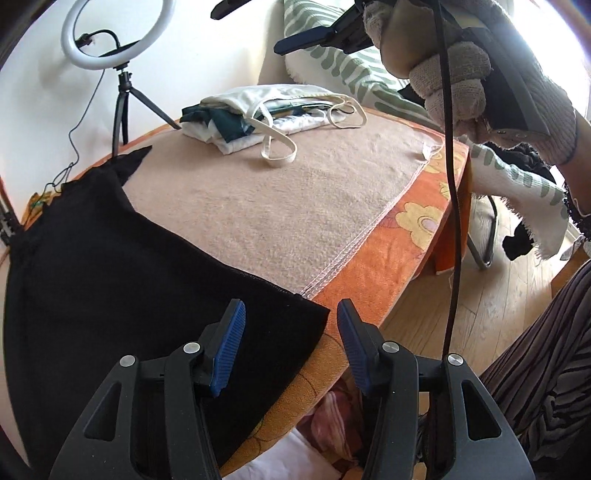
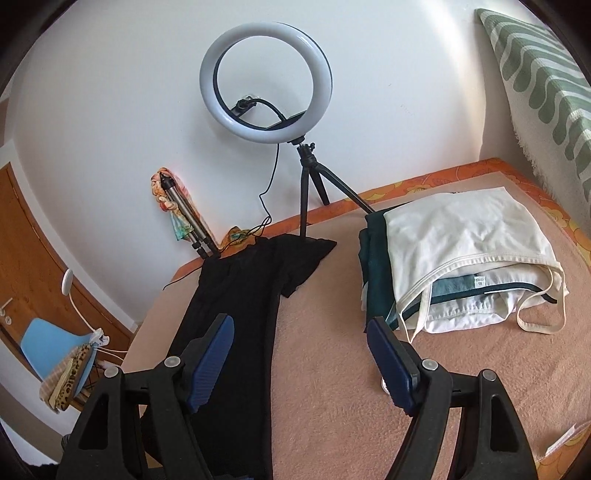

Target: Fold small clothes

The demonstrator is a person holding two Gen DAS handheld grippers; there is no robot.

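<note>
A black garment [image 1: 122, 291] lies spread flat on the left side of a beige blanket [image 1: 280, 206]; in the right wrist view the black garment [image 2: 236, 317] runs as a long strip toward the wall. My left gripper [image 1: 288, 343] is open and empty, low over the garment's near corner at the table edge. My right gripper [image 2: 299, 354] is open and empty, held above the blanket beside the garment; it also shows at the top of the left wrist view [image 1: 266, 26]. A pile of folded clothes [image 2: 458, 266] with a white top uppermost lies at the back right.
A ring light [image 2: 266, 85] on a tripod stands at the back edge by the wall. An orange flowered cover [image 1: 413, 229] rims the table. A green patterned cushion [image 2: 546, 81] leans at the right. A cable [image 1: 452, 184] hangs from the right gripper. Wood floor [image 1: 491, 295] lies to the right.
</note>
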